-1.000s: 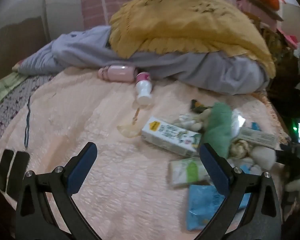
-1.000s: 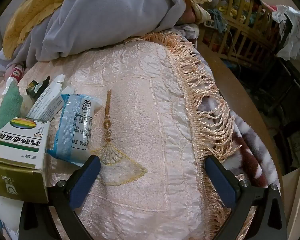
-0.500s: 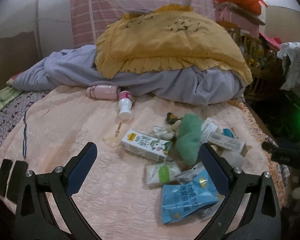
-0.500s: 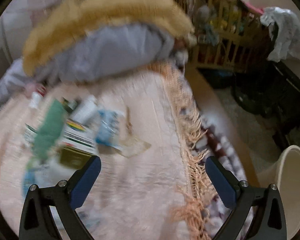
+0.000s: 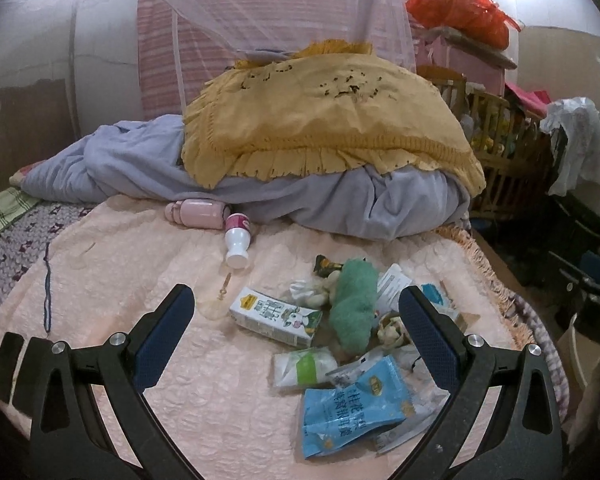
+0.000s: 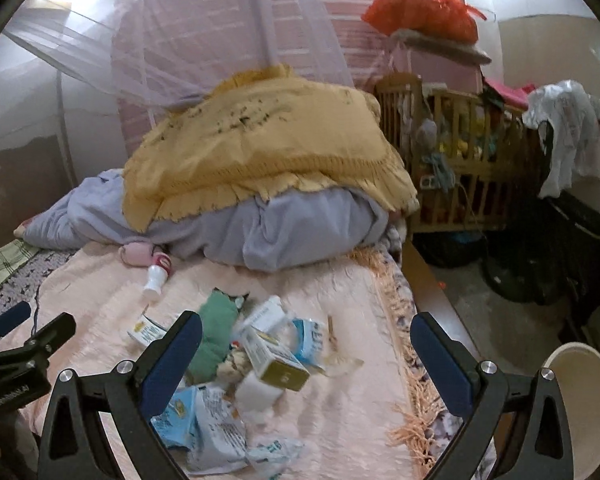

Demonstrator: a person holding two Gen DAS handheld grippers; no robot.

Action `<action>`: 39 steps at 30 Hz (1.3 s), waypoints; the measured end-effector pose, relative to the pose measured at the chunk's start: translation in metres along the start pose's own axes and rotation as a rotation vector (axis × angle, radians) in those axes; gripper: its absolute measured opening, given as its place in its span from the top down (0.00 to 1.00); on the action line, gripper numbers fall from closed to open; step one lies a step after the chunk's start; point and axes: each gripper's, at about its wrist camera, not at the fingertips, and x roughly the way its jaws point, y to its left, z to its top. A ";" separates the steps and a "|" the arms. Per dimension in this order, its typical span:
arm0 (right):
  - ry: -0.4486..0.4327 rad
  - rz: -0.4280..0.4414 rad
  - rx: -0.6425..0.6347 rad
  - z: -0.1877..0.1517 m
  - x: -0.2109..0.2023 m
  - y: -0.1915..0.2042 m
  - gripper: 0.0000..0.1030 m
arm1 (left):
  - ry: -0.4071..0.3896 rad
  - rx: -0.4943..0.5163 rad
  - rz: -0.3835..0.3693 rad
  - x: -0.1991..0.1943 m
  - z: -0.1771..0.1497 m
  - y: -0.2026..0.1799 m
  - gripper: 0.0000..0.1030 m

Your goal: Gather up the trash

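A pile of trash lies on the peach bedspread [image 5: 132, 280]: a milk carton [image 5: 275, 317], a blue snack bag [image 5: 352, 408], a green-and-white packet [image 5: 304, 366], a green fuzzy cloth [image 5: 353, 304] and a white bottle with a pink label [image 5: 239, 240]. In the right wrist view the pile shows as a boxed carton [image 6: 274, 360], blue wrappers [image 6: 196, 416] and the green cloth [image 6: 214, 340]. My left gripper [image 5: 296, 336] is open and empty above the pile. My right gripper [image 6: 306, 354] is open and empty, back from the pile.
A cream bin [image 6: 580, 408] stands on the floor at the bed's right. Grey bedding [image 5: 340, 200] under a yellow cover [image 5: 324, 128] fills the far bed. A pink bottle [image 5: 198, 213] lies by it. A wooden crib [image 6: 460, 160] stands at right.
Both grippers have pulled back and up from the bed, so the whole pile and the room now show. The right view swung to show the bin. Both stay open.
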 end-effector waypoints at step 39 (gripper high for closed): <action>-0.004 -0.016 -0.065 0.002 0.000 0.011 0.00 | 0.022 -0.035 -0.025 0.014 0.000 0.004 0.01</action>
